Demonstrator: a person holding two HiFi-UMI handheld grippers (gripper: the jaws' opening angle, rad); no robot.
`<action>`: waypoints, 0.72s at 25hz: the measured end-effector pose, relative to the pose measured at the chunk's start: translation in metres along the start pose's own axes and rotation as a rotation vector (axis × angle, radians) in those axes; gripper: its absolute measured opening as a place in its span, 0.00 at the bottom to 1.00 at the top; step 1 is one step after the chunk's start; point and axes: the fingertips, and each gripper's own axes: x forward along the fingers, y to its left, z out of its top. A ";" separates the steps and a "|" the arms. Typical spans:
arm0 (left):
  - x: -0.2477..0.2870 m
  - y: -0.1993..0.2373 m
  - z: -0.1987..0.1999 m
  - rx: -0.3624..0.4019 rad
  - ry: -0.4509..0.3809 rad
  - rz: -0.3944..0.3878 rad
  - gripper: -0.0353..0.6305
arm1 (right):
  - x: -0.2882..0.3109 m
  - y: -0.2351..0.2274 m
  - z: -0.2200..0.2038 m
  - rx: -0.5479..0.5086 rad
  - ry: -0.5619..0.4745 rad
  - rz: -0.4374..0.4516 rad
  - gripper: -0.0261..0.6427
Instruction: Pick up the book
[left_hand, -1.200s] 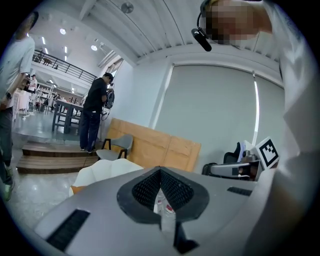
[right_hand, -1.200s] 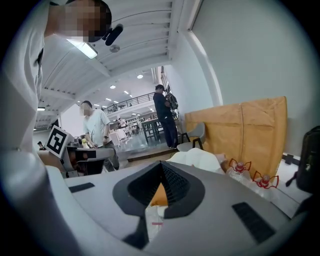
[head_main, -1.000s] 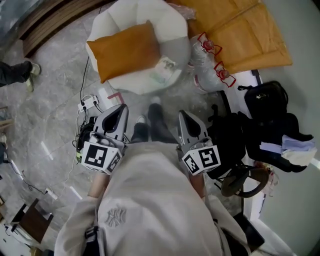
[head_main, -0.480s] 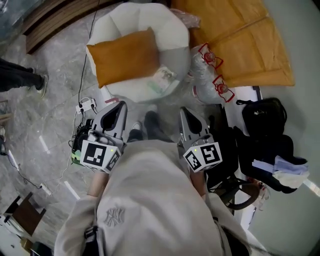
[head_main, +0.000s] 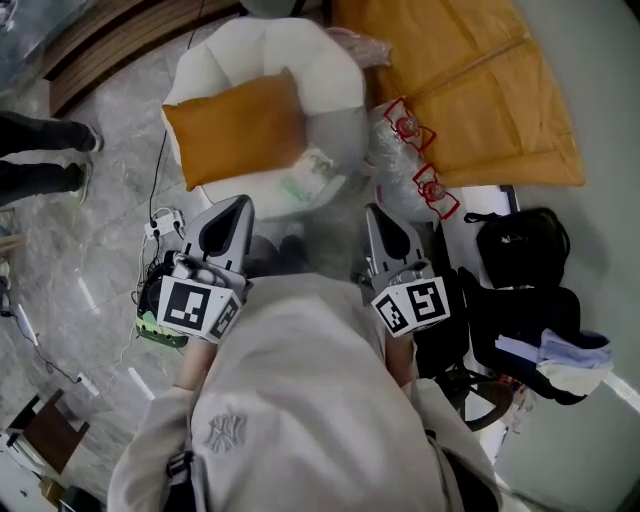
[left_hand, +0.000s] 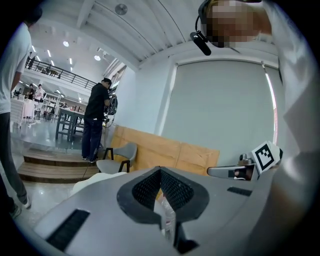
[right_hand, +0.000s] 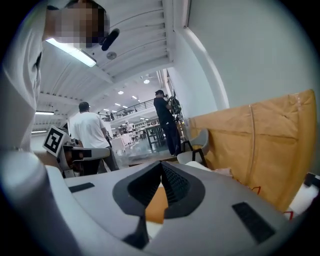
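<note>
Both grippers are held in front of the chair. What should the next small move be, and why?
Probably open the right gripper and carry it forward to the book. The book lies untouched on the seat of the white chair, beside the orange cushion, ahead of both grippers. The right gripper and the left gripper both have jaws together and hold nothing.

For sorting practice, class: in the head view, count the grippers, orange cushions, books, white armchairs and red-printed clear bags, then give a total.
grippers: 2, the left gripper and the right gripper
orange cushion: 1
book: 1
white armchair: 1
red-printed clear bags: 2
total: 7
</note>
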 end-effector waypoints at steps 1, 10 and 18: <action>0.005 -0.003 0.001 0.002 -0.004 -0.005 0.07 | 0.000 -0.003 0.002 -0.011 -0.016 0.009 0.06; 0.018 -0.008 0.005 0.013 0.006 -0.051 0.07 | 0.003 -0.010 0.003 0.074 -0.052 0.068 0.06; 0.028 0.010 -0.006 -0.005 0.072 -0.085 0.07 | 0.022 -0.048 -0.058 0.163 0.036 -0.075 0.07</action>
